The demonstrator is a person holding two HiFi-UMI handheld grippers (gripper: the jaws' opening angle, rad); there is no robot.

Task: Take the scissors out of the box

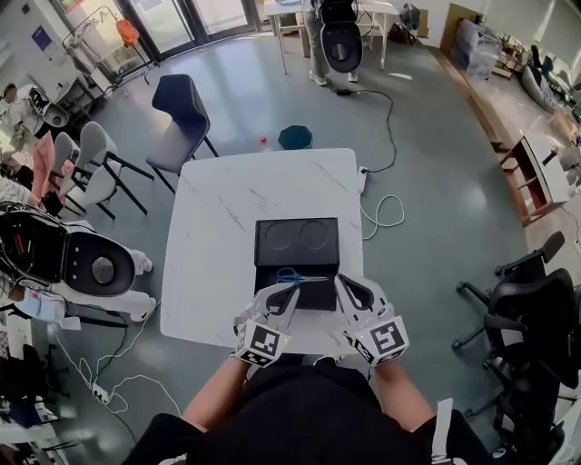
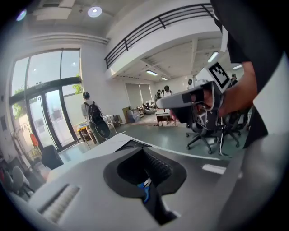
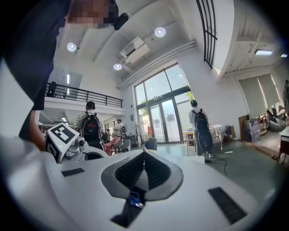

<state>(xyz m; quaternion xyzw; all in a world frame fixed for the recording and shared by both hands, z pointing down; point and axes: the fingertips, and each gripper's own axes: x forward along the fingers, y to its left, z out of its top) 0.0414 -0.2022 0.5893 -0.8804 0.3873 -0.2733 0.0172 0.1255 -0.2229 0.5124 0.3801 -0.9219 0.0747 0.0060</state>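
Blue-handled scissors (image 1: 292, 274) lie in the open black box (image 1: 316, 292), frame centre, on the white marble table (image 1: 218, 245). Left hand-held gripper (image 1: 287, 292) and right hand-held gripper (image 1: 345, 283) are pressed together (empty), so they'd probably just shove the scissors.

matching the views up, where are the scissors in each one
Head view: scissors in the box's near half, lower centre.
Left gripper view: scissors' blue handle, low centre, past the jaws.
Right gripper view: blue handle, low centre.
Shared landmark: the glass doors.
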